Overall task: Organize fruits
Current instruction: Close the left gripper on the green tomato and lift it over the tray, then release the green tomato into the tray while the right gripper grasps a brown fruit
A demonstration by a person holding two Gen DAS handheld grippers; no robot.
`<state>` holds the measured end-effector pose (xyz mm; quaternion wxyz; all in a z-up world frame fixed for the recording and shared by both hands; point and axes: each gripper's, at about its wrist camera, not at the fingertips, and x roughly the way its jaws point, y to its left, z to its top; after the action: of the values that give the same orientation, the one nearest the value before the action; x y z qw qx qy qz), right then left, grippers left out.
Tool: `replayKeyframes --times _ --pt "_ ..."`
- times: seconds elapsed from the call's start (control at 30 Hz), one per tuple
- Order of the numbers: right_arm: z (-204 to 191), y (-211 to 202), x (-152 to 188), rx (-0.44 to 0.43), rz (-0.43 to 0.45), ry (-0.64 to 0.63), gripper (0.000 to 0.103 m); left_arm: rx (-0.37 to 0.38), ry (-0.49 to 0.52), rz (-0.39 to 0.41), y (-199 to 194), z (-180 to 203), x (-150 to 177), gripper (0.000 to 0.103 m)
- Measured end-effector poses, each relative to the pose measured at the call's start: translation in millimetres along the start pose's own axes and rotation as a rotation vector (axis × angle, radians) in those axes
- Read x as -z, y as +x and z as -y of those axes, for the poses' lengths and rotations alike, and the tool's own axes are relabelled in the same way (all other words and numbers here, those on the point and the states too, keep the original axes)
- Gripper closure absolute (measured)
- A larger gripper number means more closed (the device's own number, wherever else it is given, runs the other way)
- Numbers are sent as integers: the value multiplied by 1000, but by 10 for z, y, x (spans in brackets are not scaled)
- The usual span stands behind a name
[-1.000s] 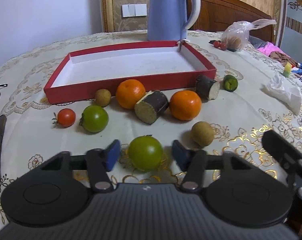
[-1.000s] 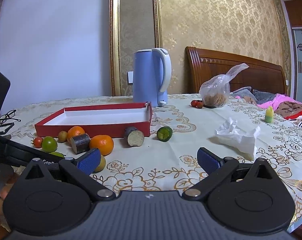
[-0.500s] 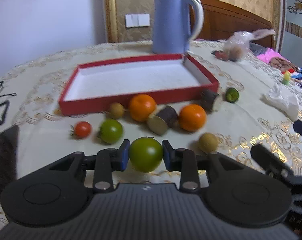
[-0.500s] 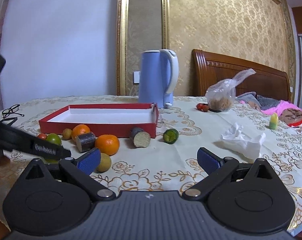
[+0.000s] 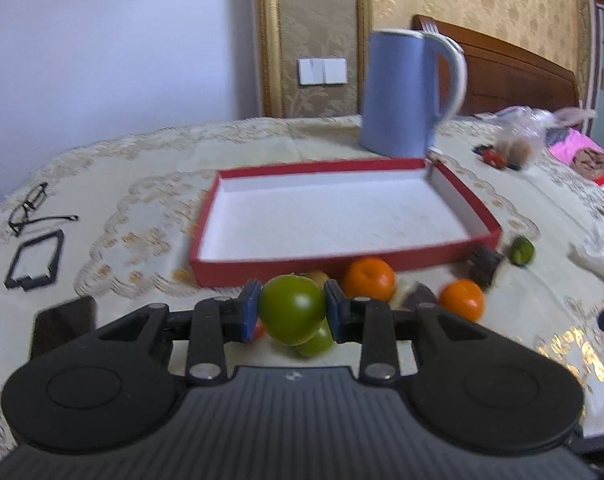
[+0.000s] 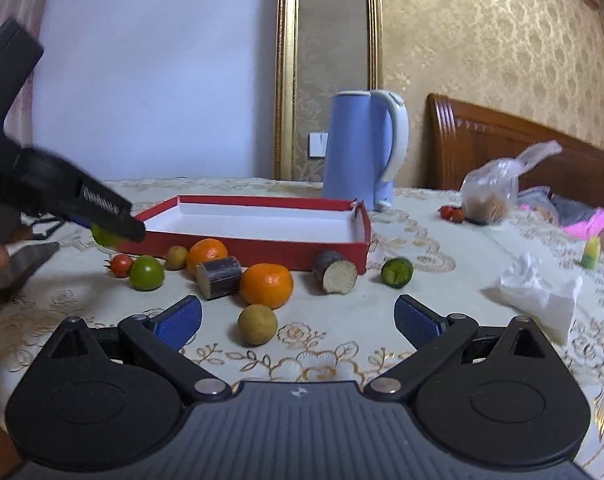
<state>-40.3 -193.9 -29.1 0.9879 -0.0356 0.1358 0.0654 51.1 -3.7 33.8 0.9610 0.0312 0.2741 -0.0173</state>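
Note:
My left gripper is shut on a green tomato and holds it above the table, just in front of the red tray. The tray, white inside, holds nothing. Fruit lies along the tray's front: two oranges, a second green tomato, a red cherry tomato, two brown round fruits, two dark cut cane pieces and a small green citrus. My right gripper is open and empty, low over the near table. The left gripper also shows in the right wrist view.
A blue kettle stands behind the tray. Glasses and a black frame lie at the left, with a dark phone nearer. A crumpled tissue and a plastic bag are at the right.
My left gripper closed on the green tomato, lifted it off the table and carried it toward the tray. The right gripper stayed open and moved little.

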Motion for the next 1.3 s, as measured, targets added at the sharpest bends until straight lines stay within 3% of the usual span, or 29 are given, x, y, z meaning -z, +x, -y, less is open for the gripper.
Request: replayKeyframes --times 0.33,0.8,1.1,1.3 --pt "-99 214 -115 -45 -41 -10 0 -52 -32 -20 447 -196 -443 72" --pt "-194 454 -130 -68 -101 -28 1 -91 0 -96 1097 -48 -664 72" --pt "-238 590 -111 -79 -170 -37 37 -91 28 -132 1339 37 -638 72" --pt "-257 646 -82 -88 -205 -43 49 -97 31 -154 1444 33 -634 72"
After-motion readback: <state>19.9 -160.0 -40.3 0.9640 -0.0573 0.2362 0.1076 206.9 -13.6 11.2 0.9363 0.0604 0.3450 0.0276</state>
